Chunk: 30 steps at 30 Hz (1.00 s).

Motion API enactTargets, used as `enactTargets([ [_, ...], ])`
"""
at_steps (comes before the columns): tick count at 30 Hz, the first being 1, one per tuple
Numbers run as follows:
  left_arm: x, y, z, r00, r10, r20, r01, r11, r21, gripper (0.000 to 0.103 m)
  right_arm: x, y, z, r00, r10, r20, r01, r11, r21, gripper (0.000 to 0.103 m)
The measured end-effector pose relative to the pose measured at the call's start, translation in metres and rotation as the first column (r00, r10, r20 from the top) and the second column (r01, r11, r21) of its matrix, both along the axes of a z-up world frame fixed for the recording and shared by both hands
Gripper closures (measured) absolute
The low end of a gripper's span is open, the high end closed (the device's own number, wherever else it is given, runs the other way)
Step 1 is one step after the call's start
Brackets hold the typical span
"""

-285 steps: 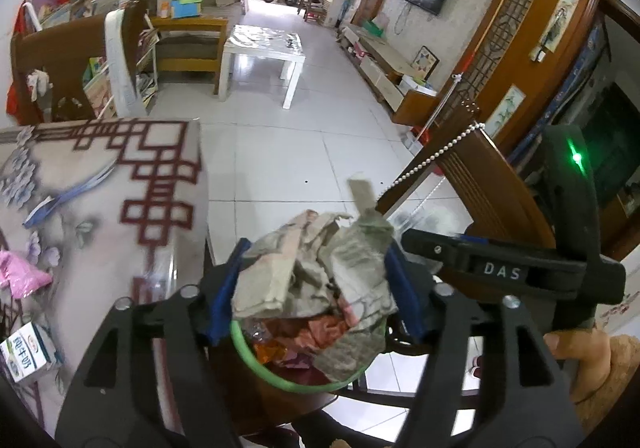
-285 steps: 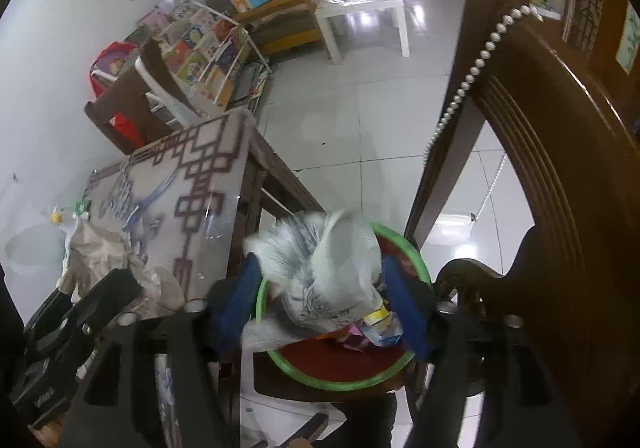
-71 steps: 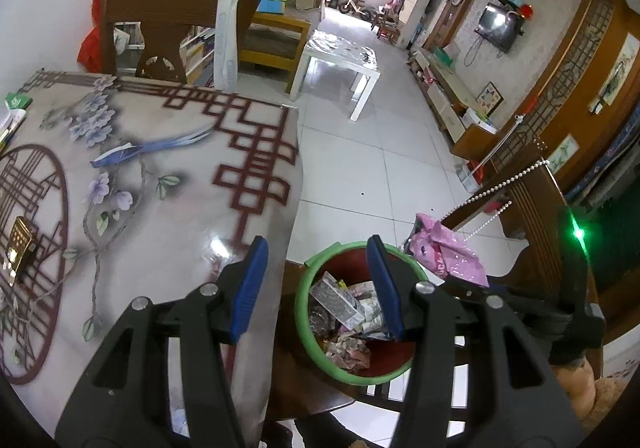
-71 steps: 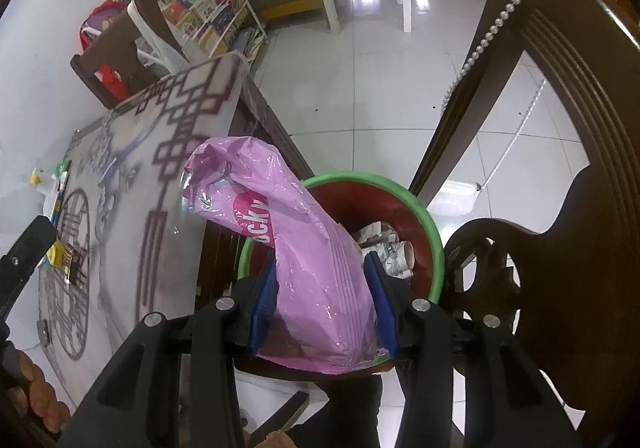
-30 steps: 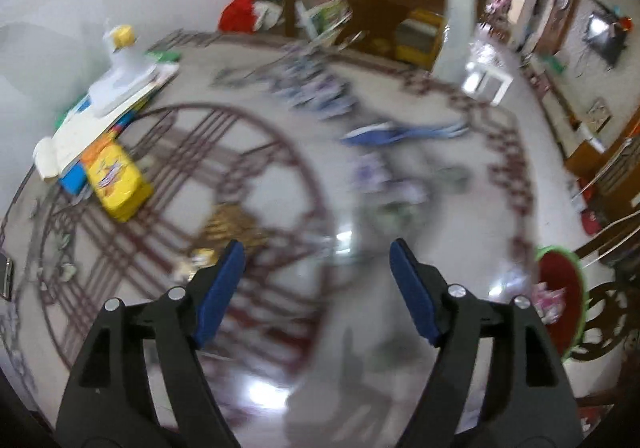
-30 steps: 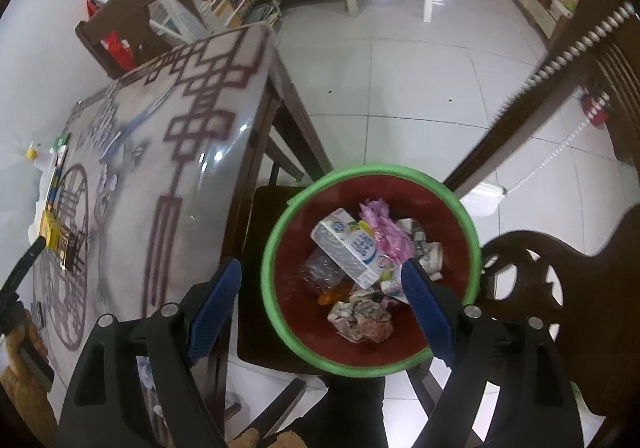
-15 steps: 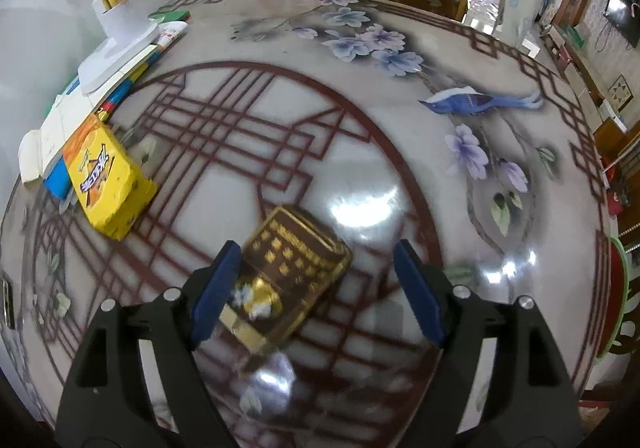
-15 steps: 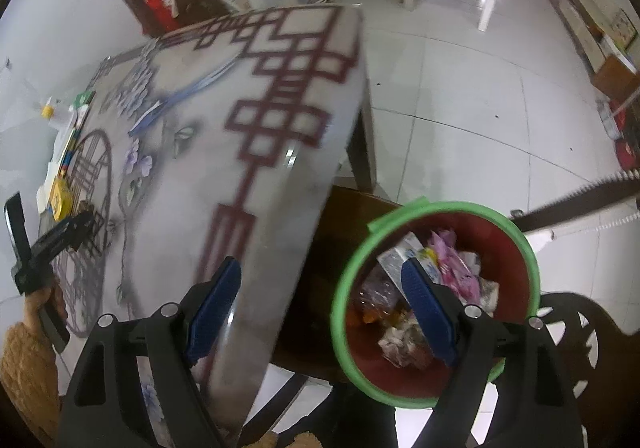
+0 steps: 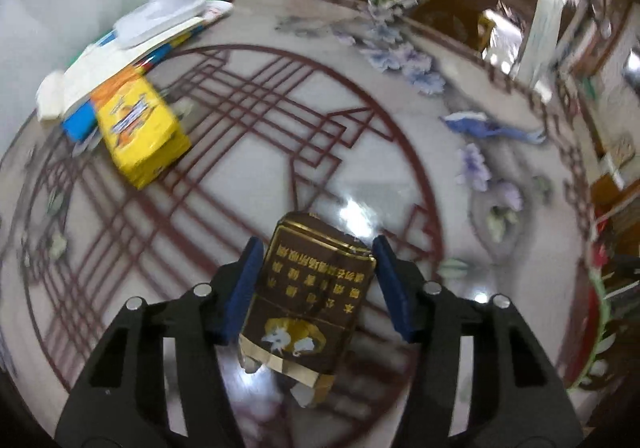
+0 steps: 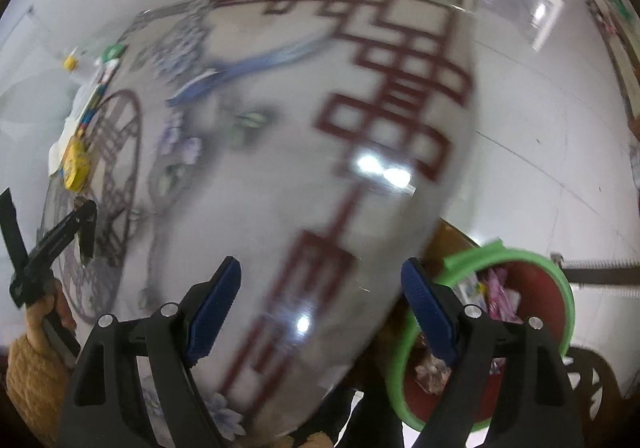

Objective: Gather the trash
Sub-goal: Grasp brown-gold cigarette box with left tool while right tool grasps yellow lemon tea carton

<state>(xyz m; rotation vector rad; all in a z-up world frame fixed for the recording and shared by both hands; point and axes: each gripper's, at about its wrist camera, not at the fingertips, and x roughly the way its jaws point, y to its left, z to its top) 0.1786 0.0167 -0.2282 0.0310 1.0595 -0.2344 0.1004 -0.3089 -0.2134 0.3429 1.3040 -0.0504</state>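
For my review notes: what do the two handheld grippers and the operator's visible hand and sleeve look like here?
Both the left gripper and right gripper are matte black plastic frames with triangular cut-outs and round silver screw heads. Each finger ends in a ribbed blue pad. In the right wrist view, the left hand shows bare skin with a fuzzy tan sleeve. No cables visible.

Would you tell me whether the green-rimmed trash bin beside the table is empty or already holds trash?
It already holds trash. In the right wrist view, the bin shows pink wrapper and crumpled scraps inside.
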Motion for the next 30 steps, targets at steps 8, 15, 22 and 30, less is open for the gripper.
enactTargets([
  [8,-0.058,0.024,0.012,0.989,0.149,-0.019,-0.15,0.988,-0.021,0.049,0.06,0.084,0.011,0.971,0.228,0.072,-0.229,0.974,0.001,0.023],
  [15,-0.081,0.033,0.003,0.983,0.181,-0.044,-0.183,0.982,-0.042,0.049,0.129,0.206,0.021,0.865,0.469,0.18,-0.465,0.883,-0.066,0.023],
  [22,-0.087,0.044,-0.008,0.977,0.209,-0.049,-0.212,0.975,-0.062,0.049,0.191,0.32,0.009,0.772,0.604,0.198,-0.593,0.796,-0.121,0.023],
  [30,-0.094,0.054,-0.016,0.966,0.25,-0.063,-0.256,0.956,-0.14,0.046,0.239,0.428,-0.022,0.681,0.712,0.171,-0.686,0.702,-0.19,0.017],
])
